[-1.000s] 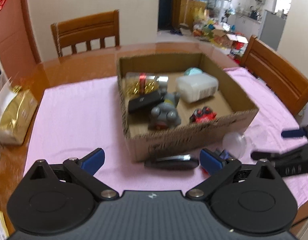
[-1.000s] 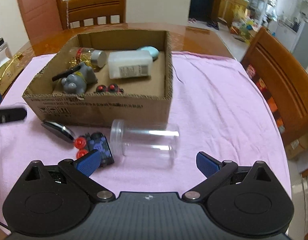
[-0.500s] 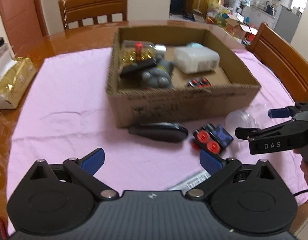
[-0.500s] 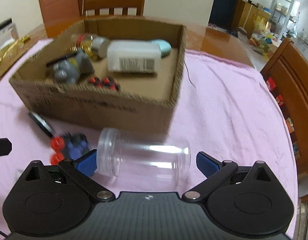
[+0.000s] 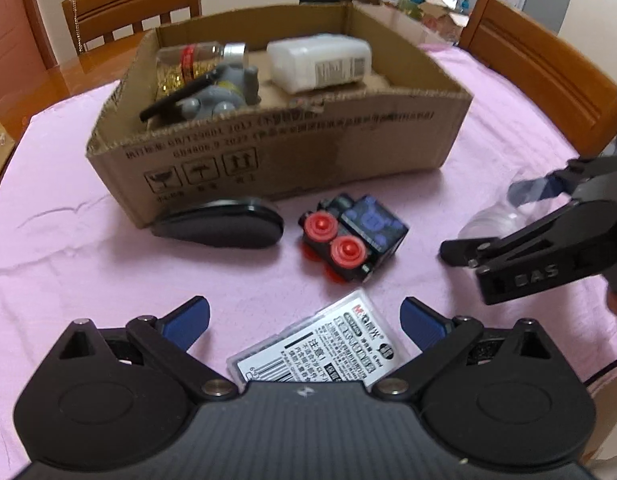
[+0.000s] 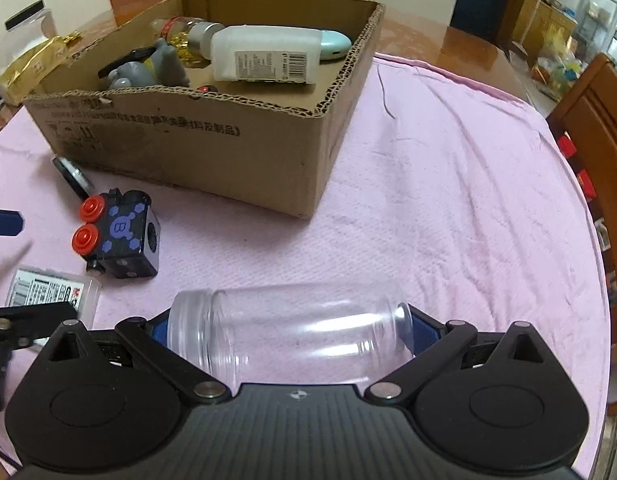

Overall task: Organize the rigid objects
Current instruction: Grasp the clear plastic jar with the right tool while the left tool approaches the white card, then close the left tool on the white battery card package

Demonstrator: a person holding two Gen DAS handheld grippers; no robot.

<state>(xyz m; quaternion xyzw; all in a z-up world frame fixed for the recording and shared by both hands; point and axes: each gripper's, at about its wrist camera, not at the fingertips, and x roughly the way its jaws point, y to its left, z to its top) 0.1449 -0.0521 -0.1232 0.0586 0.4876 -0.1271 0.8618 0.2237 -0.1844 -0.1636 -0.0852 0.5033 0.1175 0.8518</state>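
The bench [image 6: 448, 184], under a pink cloth, carried a cardboard box [image 6: 212, 140] ahead of both tools, holding a white bottle [image 6: 268, 58] and a grey toy [image 5: 224, 92]. The right hand-held gripper [image 6: 286, 330] stood wide around a clear jar [image 6: 288, 336] lying on its side between its fingers; whether the pads touched it could not be told. The left hand-held gripper [image 5: 304, 322] was spread wide and empty, a labelled plastic case [image 5: 320, 350] lying between its fingers. Just ahead of it sat a black toy block with red wheels [image 5: 352, 236], with a dark oval case [image 5: 224, 224] to that block's left, against the box.
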